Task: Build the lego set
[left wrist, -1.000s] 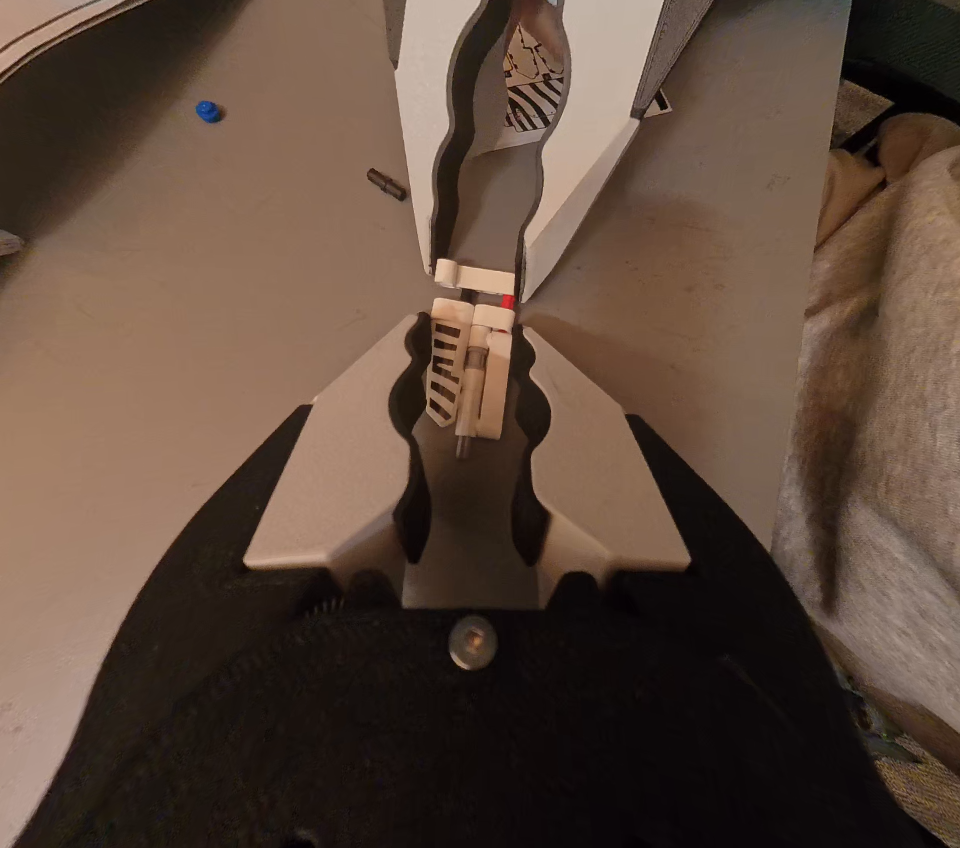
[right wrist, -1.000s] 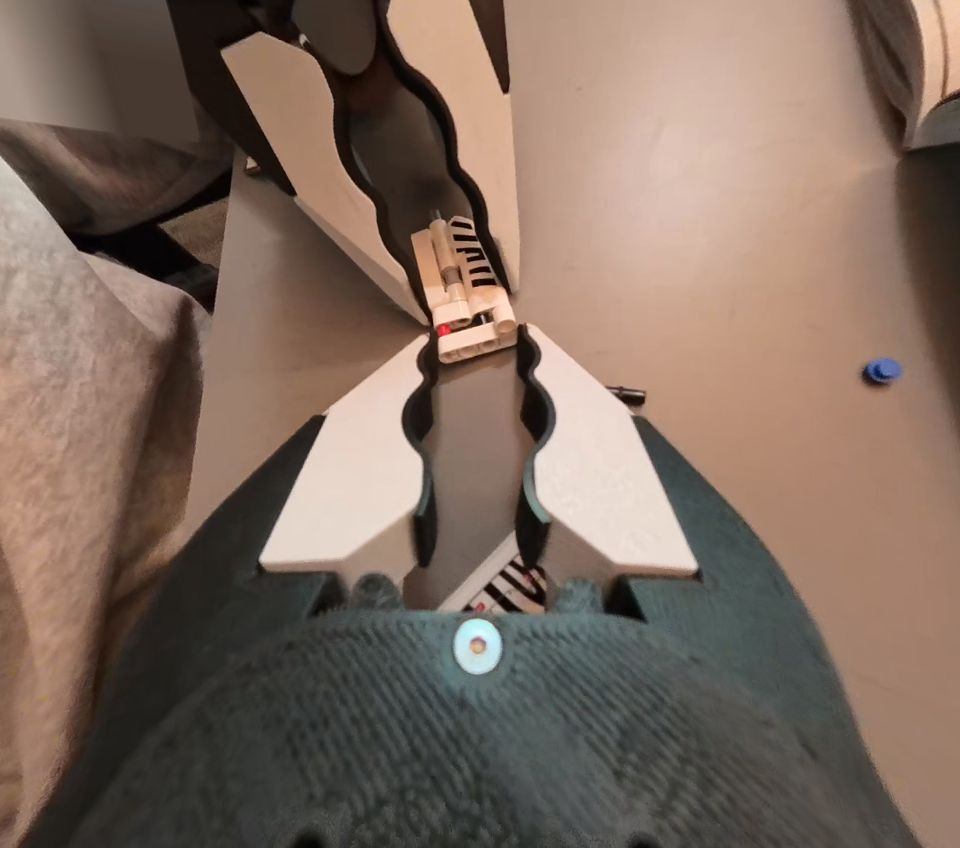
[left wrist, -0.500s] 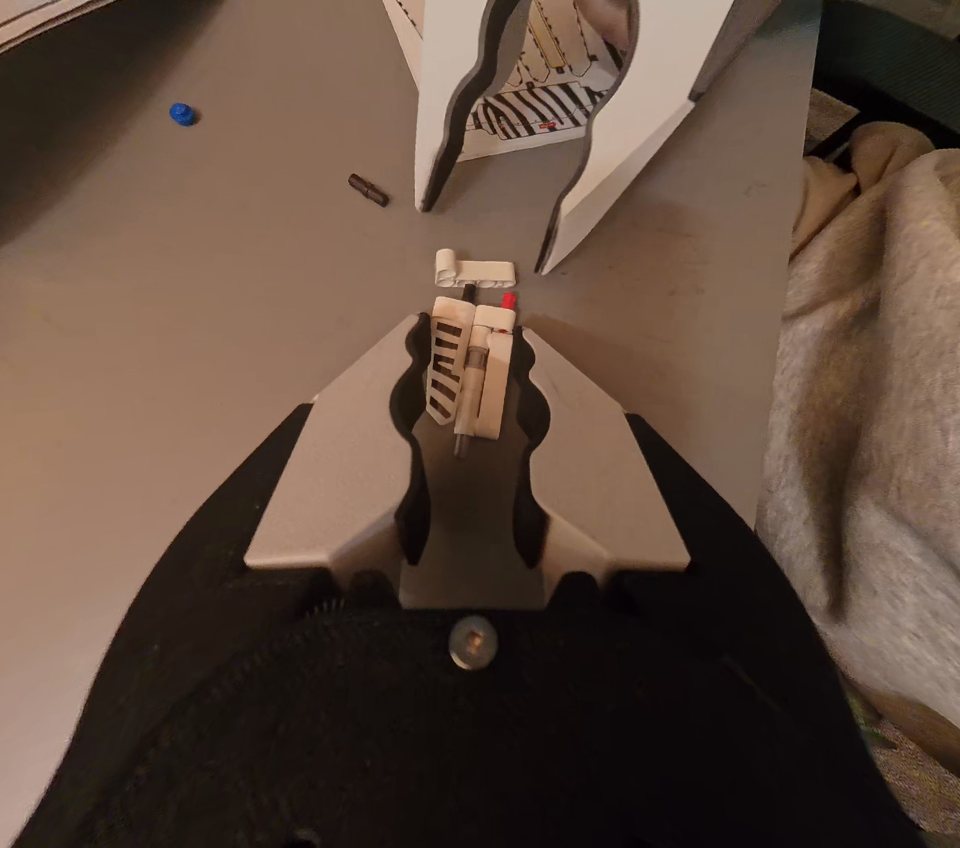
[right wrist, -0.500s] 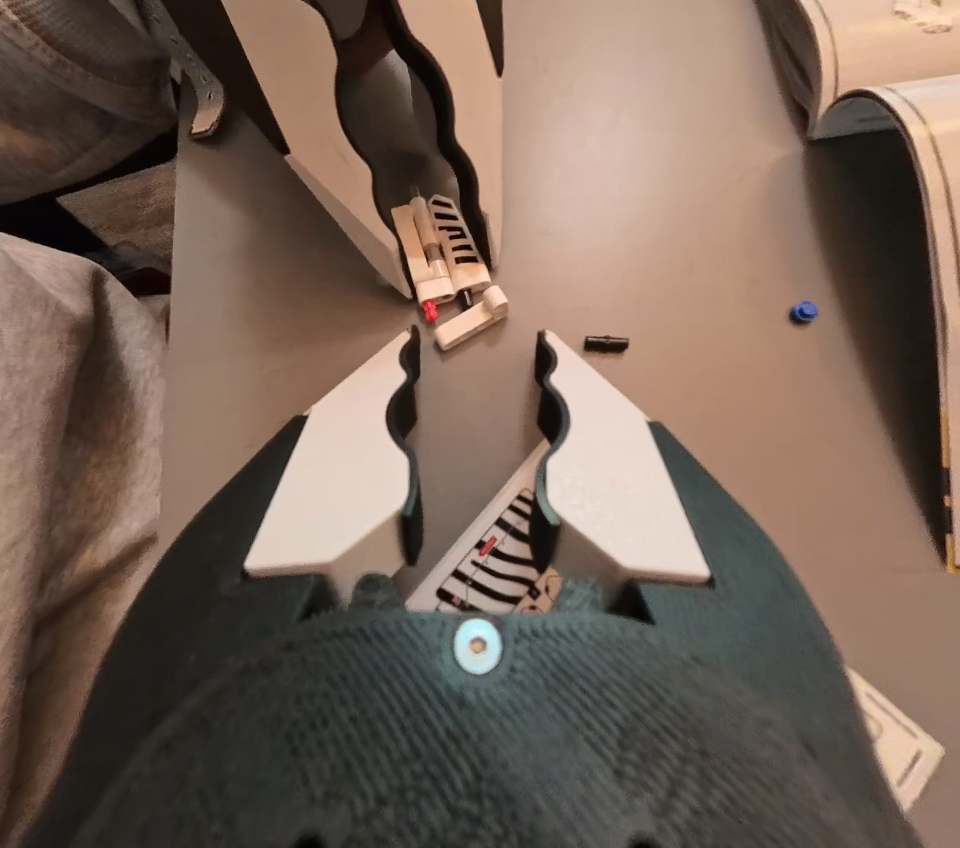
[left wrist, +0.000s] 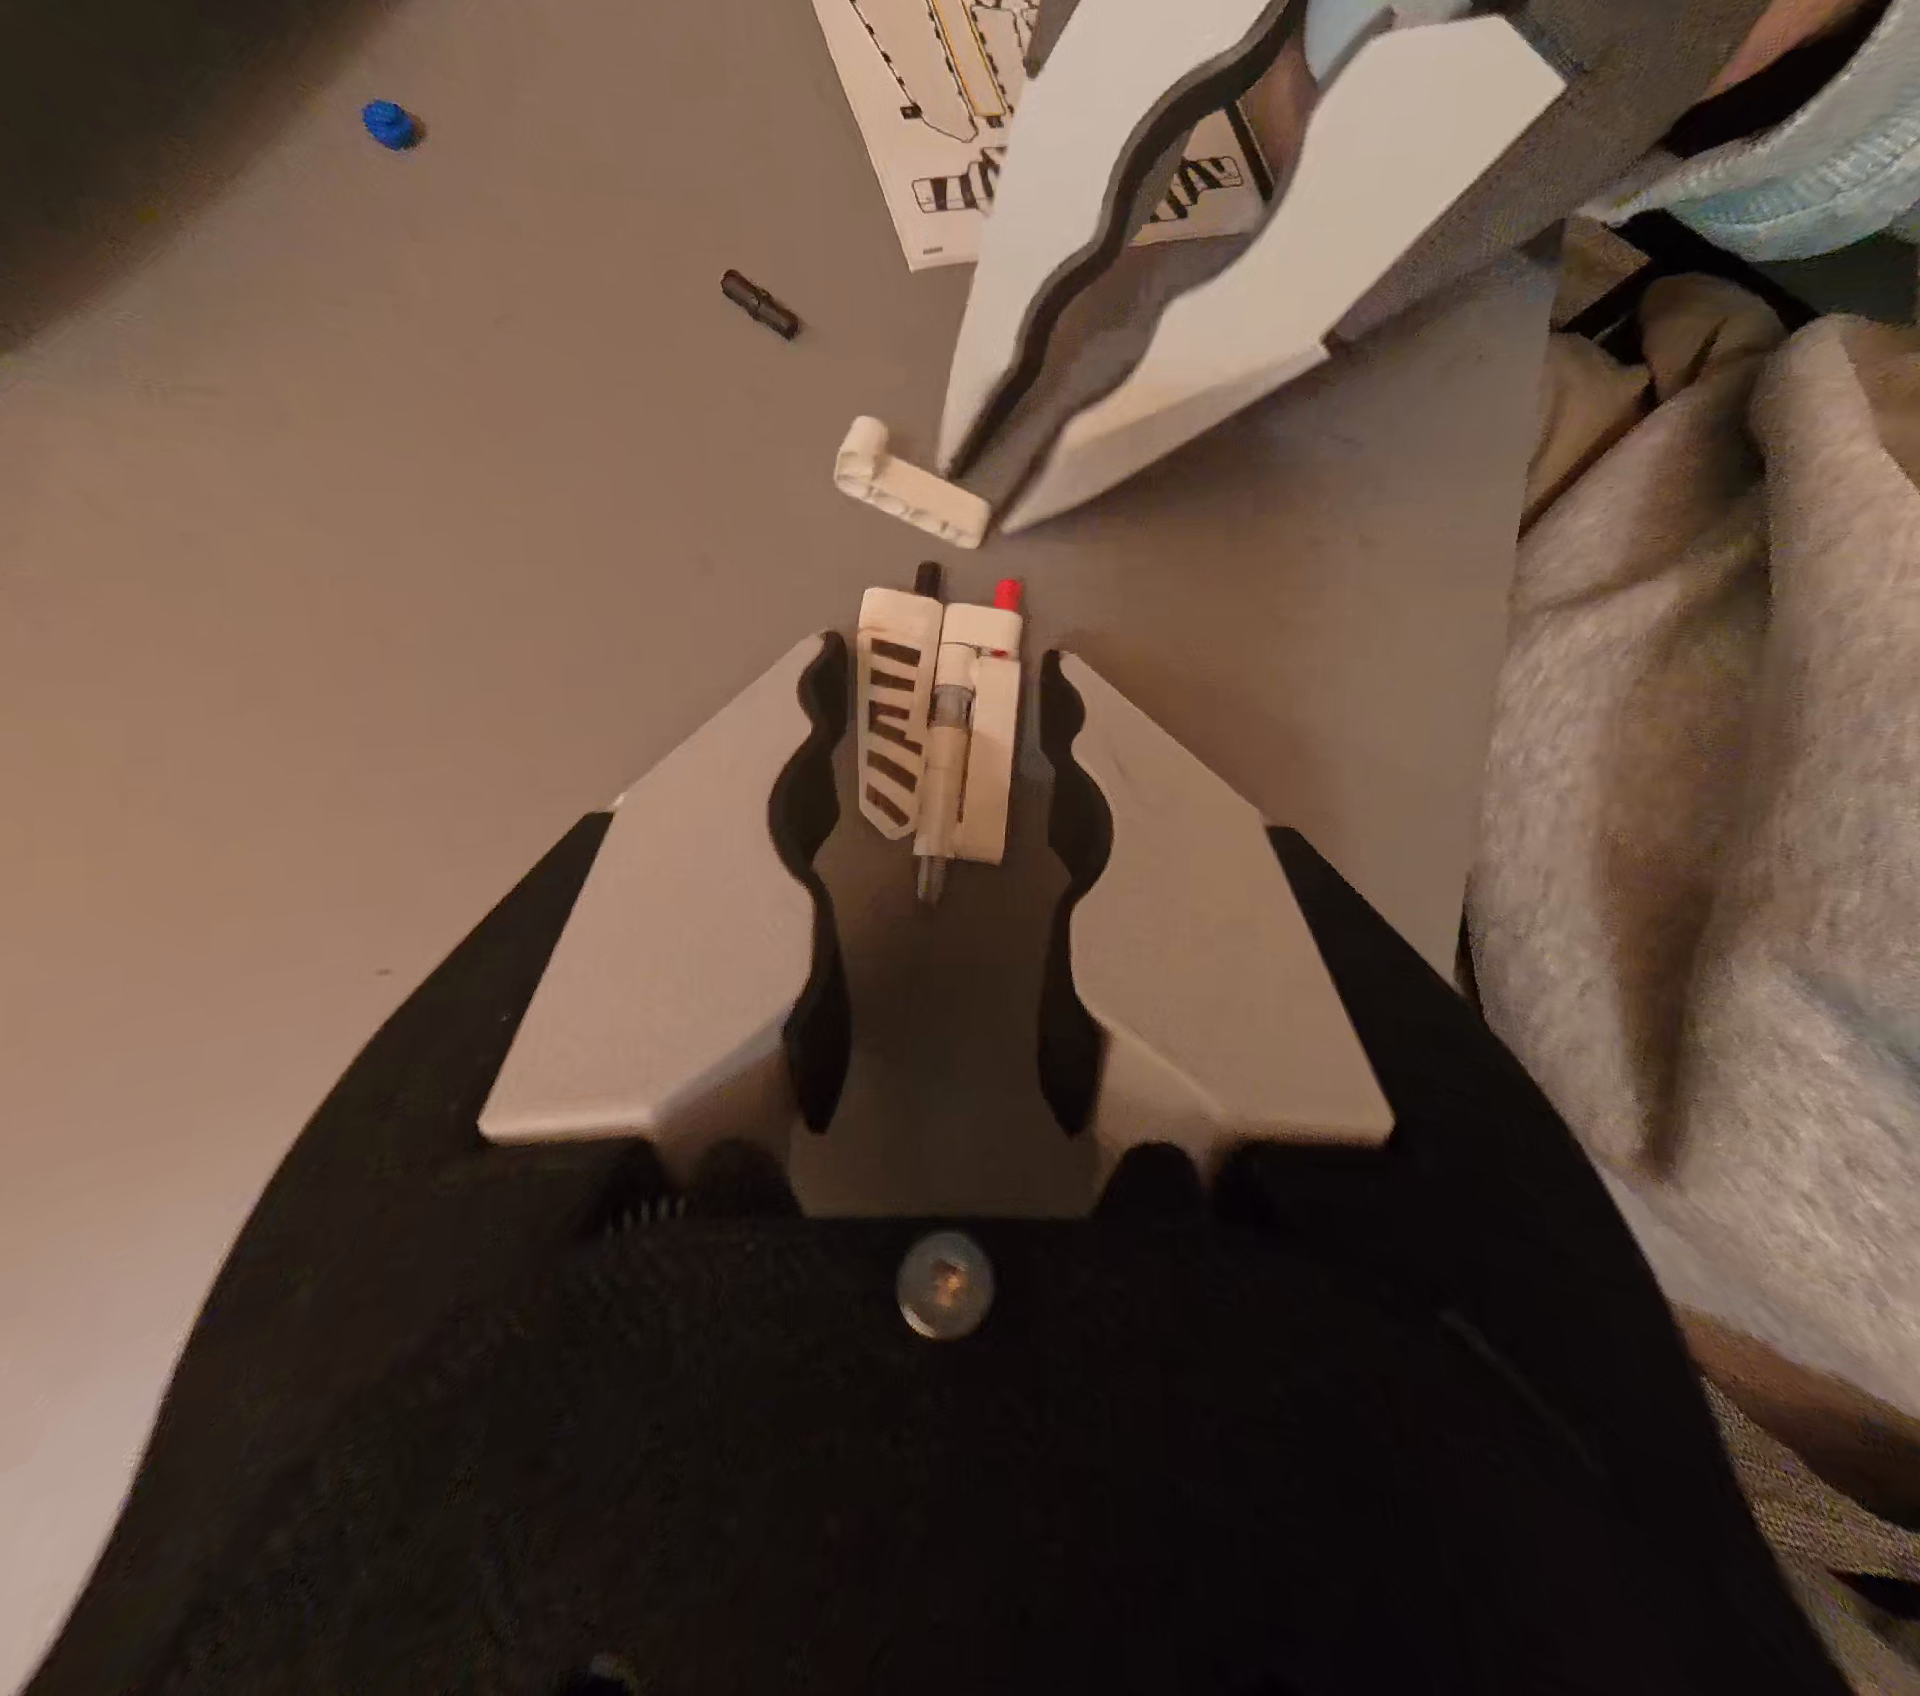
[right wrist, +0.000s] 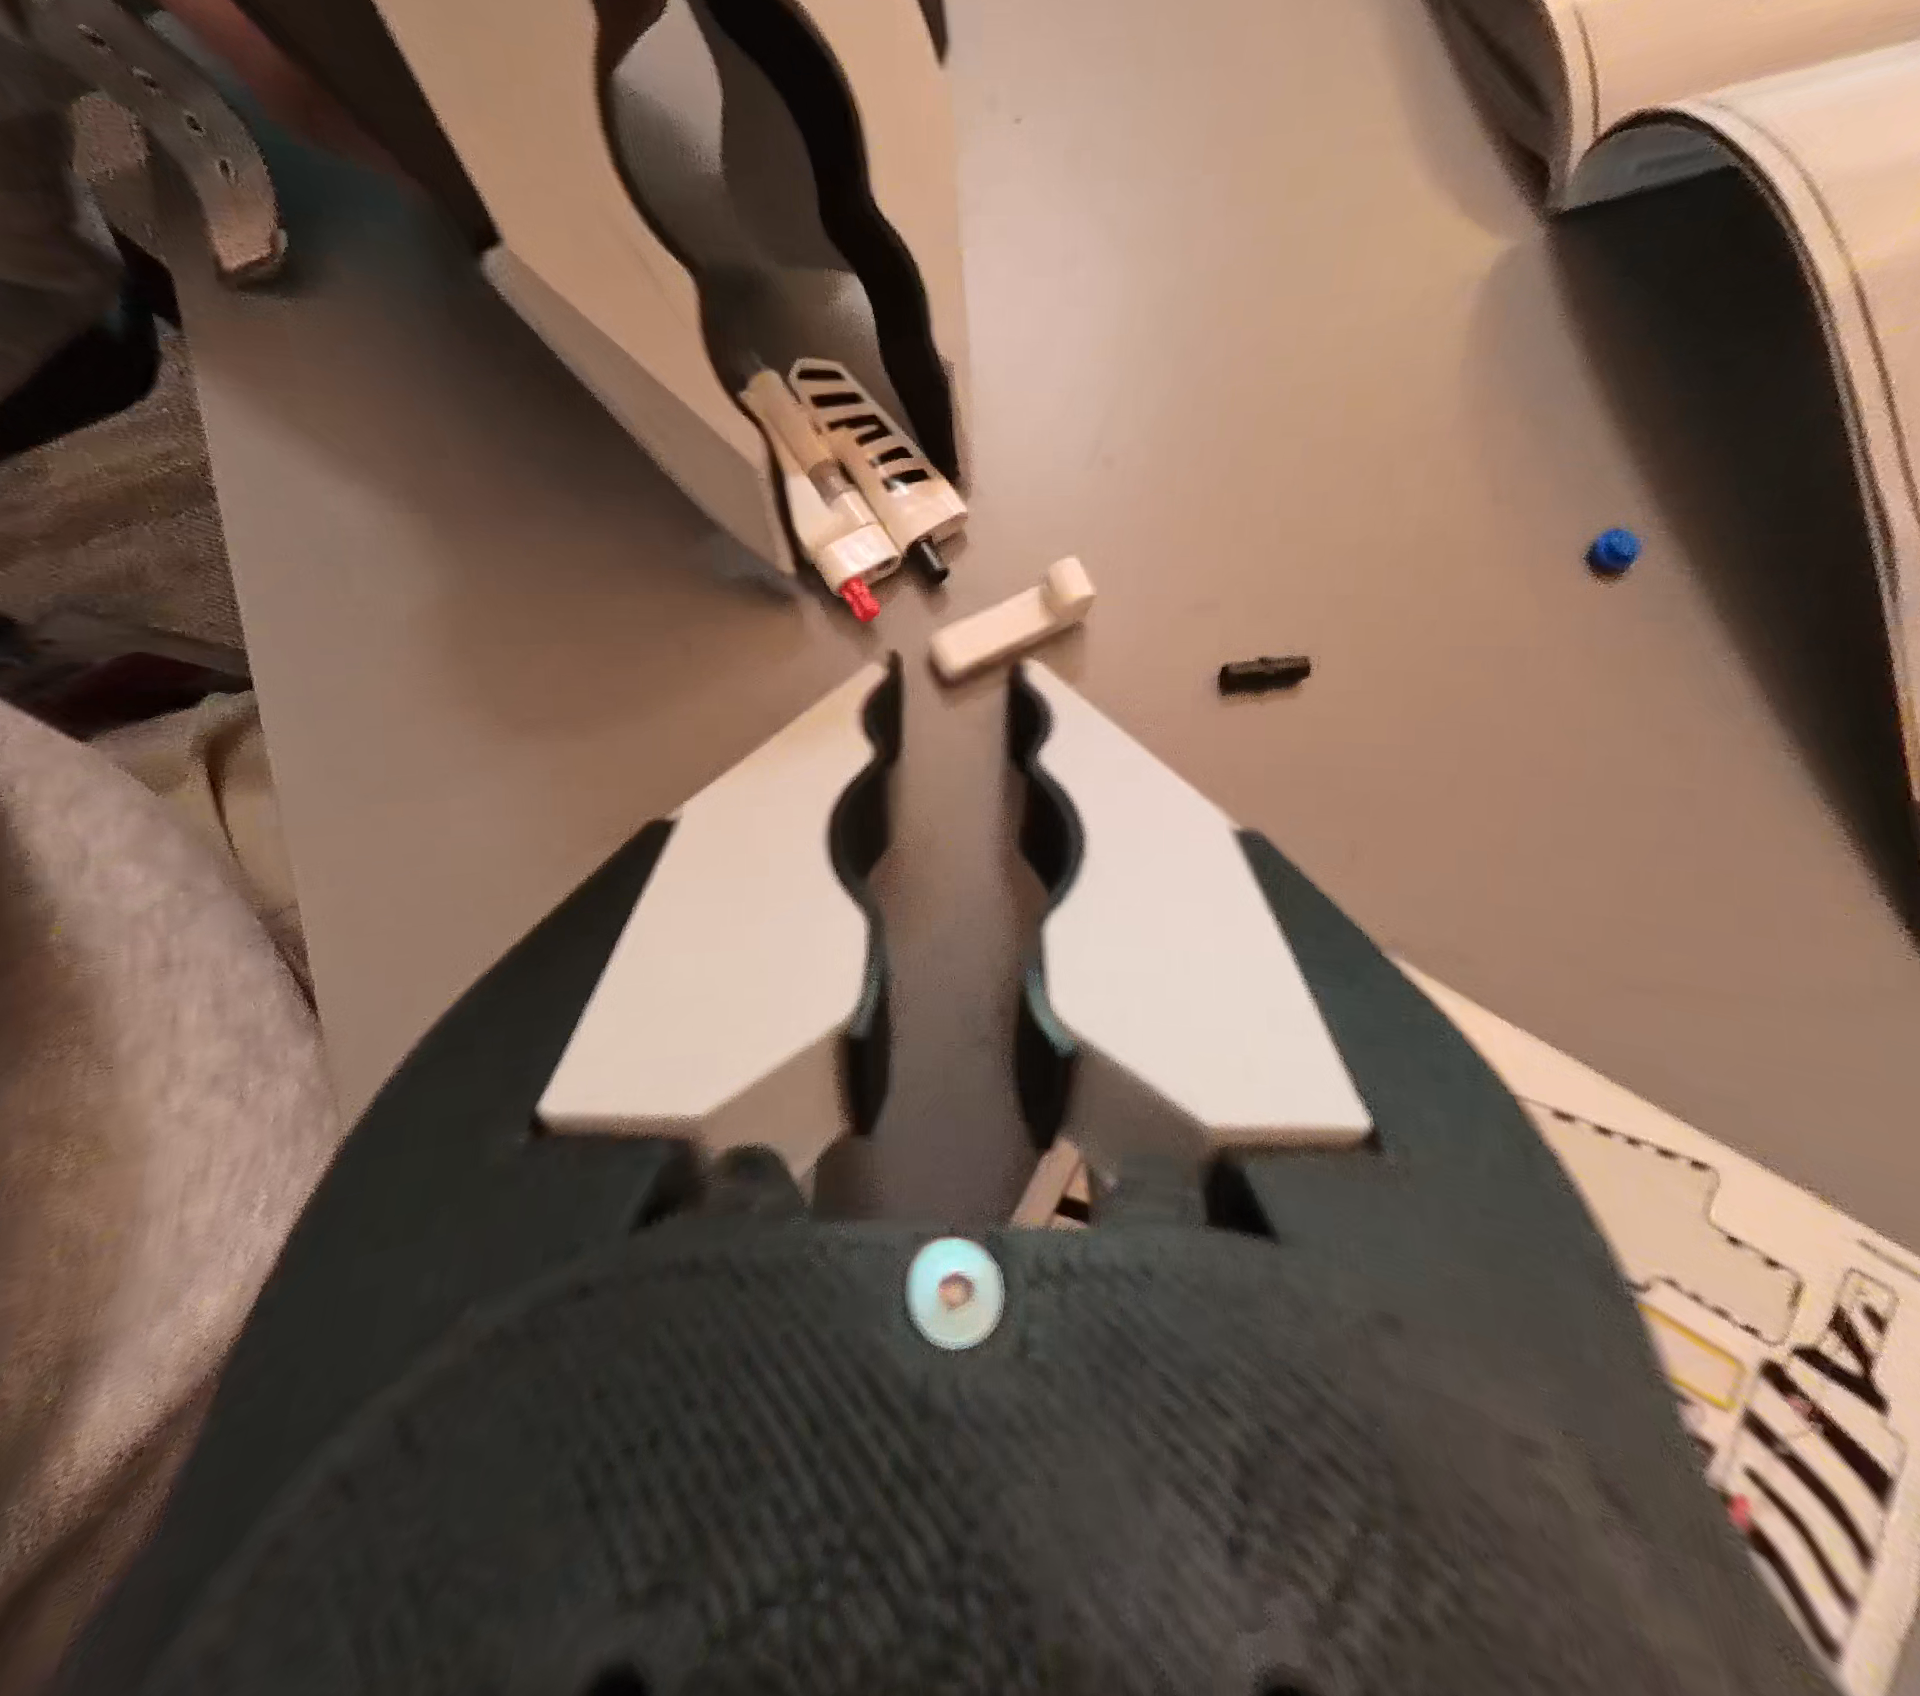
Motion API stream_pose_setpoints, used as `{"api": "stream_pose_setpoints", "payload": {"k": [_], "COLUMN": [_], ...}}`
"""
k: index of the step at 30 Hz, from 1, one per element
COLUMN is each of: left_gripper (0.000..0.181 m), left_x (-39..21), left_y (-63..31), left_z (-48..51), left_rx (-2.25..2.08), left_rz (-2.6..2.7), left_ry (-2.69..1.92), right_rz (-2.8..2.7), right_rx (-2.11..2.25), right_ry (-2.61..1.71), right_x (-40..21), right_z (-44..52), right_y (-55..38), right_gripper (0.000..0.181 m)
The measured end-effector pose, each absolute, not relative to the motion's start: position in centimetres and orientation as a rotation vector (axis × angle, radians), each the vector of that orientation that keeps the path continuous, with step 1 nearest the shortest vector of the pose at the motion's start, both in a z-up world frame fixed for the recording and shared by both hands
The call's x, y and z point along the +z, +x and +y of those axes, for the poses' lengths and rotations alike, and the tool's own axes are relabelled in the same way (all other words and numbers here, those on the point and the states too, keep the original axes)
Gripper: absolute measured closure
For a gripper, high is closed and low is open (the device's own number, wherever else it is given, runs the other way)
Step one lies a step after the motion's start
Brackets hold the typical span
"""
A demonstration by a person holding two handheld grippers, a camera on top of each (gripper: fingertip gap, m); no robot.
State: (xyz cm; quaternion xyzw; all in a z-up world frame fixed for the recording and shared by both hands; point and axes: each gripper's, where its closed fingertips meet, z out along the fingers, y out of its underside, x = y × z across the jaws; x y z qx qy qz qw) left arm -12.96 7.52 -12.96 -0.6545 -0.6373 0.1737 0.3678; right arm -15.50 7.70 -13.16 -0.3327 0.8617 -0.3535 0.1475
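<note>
Left claw [left wrist: 935,659] grips the white striped assembly [left wrist: 940,732] (red and black pins protruding); a loose white beam [left wrist: 909,488] lies just beyond. Right claw [right wrist: 956,675], narrowly parted and empty, fronts that beam [right wrist: 1013,633] on the tabletop [right wrist: 1299,399].

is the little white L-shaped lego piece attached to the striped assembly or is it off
Off. The white L-shaped piece lies on the table, with bare table between it and the striped assembly gripped in the left claw.
</note>
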Motion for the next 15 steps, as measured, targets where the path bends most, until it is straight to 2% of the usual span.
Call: {"api": "stream_pose_setpoints", "payload": {"k": [2,7,10,13,15], "left_gripper": [0.142,0.142,0.143,0.144,0.144], "left_x": [-12.8,-11.8,-11.4,-10.8,-10.4], "left_y": [-12.7,-12.8,-12.7,-12.7,-12.5], "left_z": [7.2,6.9,6.3,5.8,5.4], "left_rx": [0.461,0.500,0.534,0.562,0.591], "left_rz": [-1.641,-1.612,-1.616,-1.616,-1.618], "left_ry": [-1.676,-1.629,-1.611,-1.574,-1.554], "right_rz": [2.483,2.457,2.431,2.493,2.557], "right_rx": [-1.001,-1.005,-1.054,-1.034,-1.053], "right_ry": [-0.925,-0.829,-0.776,-0.753,-0.758], "right_x": [-13.2,-12.5,-11.5,-12.5,-13.2], "right_z": [7.6,7.3,6.7,5.9,5.2], "right_y": [-15.7,-16.0,-15.8,-15.6,-16.2], "right_gripper": [0.181,0.181,0.162,0.154,0.173]}}
